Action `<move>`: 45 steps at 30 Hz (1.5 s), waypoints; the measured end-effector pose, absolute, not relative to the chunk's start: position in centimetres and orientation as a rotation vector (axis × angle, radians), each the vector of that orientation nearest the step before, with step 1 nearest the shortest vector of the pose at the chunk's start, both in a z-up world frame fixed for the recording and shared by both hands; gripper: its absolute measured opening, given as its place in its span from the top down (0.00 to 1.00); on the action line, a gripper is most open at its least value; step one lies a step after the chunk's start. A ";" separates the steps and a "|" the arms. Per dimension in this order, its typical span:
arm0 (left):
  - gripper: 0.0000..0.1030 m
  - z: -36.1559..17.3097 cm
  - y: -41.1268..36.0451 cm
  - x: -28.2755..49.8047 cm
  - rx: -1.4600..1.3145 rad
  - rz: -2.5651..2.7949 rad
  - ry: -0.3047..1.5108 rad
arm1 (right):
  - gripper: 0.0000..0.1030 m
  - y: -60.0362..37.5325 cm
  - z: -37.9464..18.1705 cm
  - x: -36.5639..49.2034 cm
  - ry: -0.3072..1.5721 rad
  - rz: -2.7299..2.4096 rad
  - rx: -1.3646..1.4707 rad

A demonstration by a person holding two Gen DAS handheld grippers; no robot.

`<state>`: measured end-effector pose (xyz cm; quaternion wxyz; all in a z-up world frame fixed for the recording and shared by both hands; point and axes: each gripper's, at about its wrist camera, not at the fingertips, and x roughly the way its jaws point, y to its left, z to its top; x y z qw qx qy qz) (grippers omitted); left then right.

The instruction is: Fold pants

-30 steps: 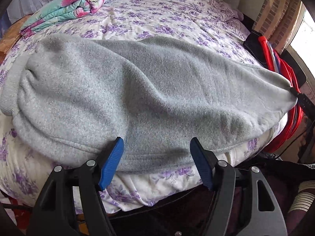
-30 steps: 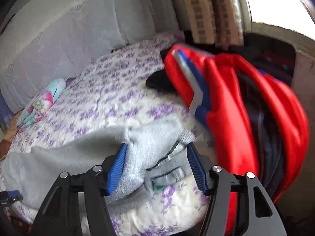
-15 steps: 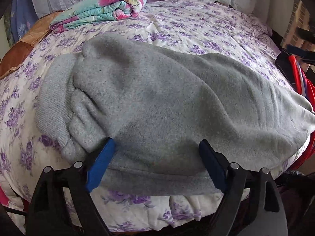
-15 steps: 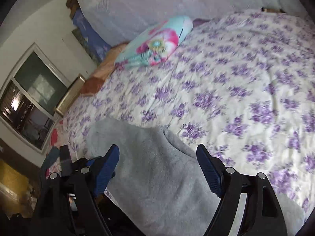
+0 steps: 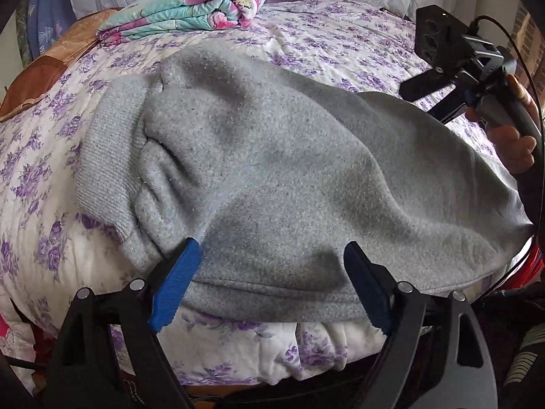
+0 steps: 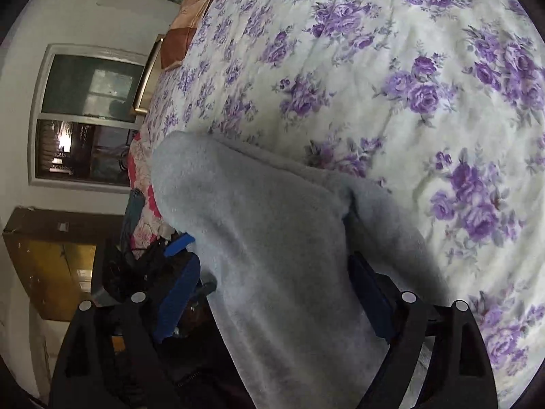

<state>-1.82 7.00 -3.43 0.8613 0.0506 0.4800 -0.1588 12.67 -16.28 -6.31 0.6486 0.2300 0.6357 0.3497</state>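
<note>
Grey fleece pants (image 5: 272, 170) lie across the near part of a bed with a white, purple-flowered quilt (image 5: 333, 44). A ribbed cuff (image 5: 109, 150) is at the left. My left gripper (image 5: 269, 289) is open, its blue pads either side of the pants' near edge, not closed on it. In the right wrist view the pants (image 6: 279, 255) fill the space between the spread pads of my right gripper (image 6: 272, 300), which is open and rolled sideways above the bed. The right gripper's body shows at the right of the left wrist view (image 5: 453, 61), held in a hand.
A folded turquoise and pink floral blanket (image 5: 190, 6) lies at the back of the bed. A brown cushion (image 5: 47, 75) sits at the left edge. A red bag (image 5: 534, 266) is at the bed's right side. A window (image 6: 85, 116) and a wooden cabinet (image 6: 51, 259) are beyond the bed.
The right gripper has left the waistband end by the red bag, swung over the bed and rolled sideways. The left gripper has shifted left along the near edge; the pants look more bunched.
</note>
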 end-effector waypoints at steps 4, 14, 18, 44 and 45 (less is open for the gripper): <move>0.19 -3.5 7.1 -1.7 0.088 -0.327 1.007 | 0.56 -17.4 -6.0 14.0 1.279 0.704 0.584; 0.19 -3.4 7.3 -1.9 0.093 -0.321 1.013 | 0.87 -22.7 -3.8 14.3 1.042 0.318 0.447; 0.19 -1.2 7.6 -3.0 0.089 -0.349 1.009 | 0.78 -22.8 0.8 8.4 0.990 0.456 0.429; 0.09 -1.4 6.8 -1.6 0.072 -0.279 0.984 | 0.73 -40.9 -5.5 -22.0 0.524 -0.136 0.622; 0.09 -0.5 6.2 -2.1 0.055 -0.317 0.968 | 0.47 -41.6 -5.3 -24.2 0.505 -0.172 0.659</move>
